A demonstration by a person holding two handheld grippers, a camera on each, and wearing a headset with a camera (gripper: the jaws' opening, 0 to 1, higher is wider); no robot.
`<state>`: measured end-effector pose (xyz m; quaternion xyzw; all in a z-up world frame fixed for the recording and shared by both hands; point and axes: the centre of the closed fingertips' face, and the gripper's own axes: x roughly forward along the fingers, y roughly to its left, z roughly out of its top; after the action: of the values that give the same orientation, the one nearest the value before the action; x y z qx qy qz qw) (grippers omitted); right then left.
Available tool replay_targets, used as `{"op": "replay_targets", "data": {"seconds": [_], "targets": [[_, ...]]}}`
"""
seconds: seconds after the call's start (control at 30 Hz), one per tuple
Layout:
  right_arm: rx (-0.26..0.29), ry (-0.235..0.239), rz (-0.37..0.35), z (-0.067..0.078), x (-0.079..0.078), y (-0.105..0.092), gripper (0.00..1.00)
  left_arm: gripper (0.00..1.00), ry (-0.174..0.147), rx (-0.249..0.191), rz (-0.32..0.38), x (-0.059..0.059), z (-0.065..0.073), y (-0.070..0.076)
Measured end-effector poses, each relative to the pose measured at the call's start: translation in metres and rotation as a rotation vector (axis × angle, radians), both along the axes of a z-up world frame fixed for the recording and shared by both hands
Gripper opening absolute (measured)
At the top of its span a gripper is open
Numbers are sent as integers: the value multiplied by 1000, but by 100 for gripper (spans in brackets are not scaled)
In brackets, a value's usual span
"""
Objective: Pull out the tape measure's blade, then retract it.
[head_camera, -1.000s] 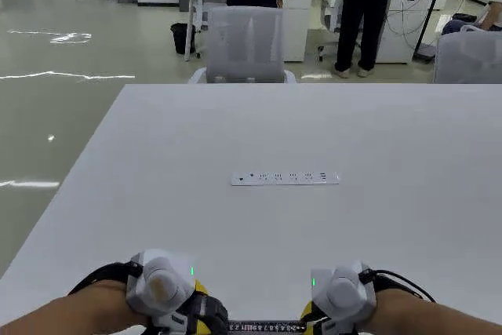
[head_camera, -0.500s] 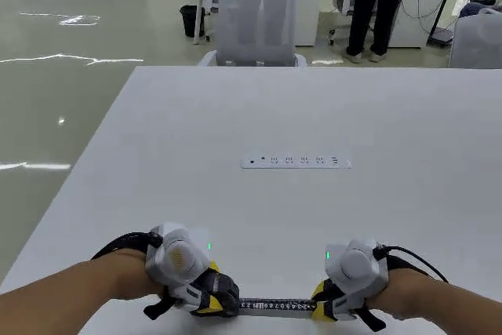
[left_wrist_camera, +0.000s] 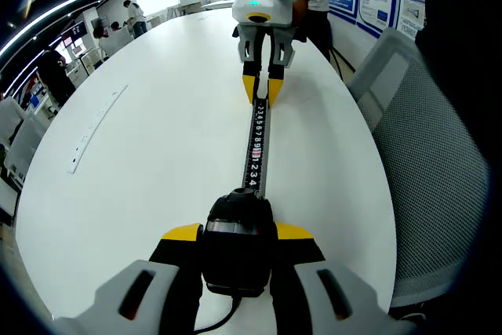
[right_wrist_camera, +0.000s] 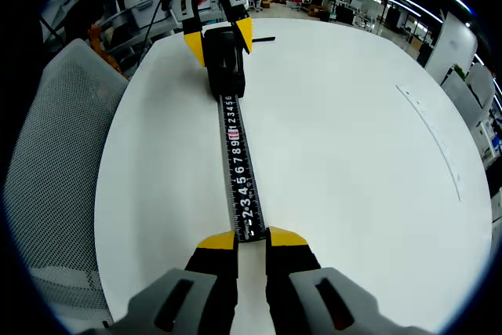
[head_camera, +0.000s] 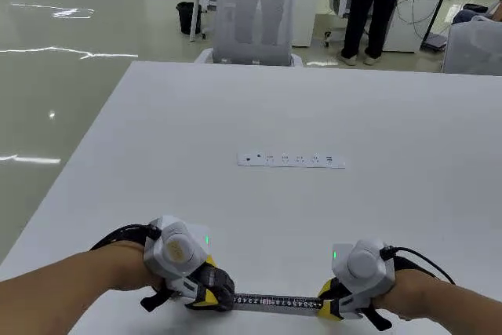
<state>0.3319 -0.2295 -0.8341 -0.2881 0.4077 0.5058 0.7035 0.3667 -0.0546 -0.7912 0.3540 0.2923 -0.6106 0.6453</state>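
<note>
Wider apart now, my left gripper clamps the tape measure case and my right gripper pinches the blade tip, both on my side of the power strip; extension continues, retraction still ahead.

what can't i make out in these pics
The blade hook: right gripper view, hidden between the right tongs.
The case sides: left gripper view, covered by the left tongs.
The blade numbers: head view, too small to read.
The power strip markings: head view, too small.
</note>
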Motion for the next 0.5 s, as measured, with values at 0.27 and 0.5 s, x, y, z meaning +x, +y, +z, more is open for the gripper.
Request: {"op": "replay_targets", "data": {"seconds": [0.27,0.5], "targets": [[-3,-4,1,-1,0,-9,11,28,5,3,3,-1,0,1],[-13,-8,19,0,0,-13,11,28,8,2,5,-1,-1,1]]}}
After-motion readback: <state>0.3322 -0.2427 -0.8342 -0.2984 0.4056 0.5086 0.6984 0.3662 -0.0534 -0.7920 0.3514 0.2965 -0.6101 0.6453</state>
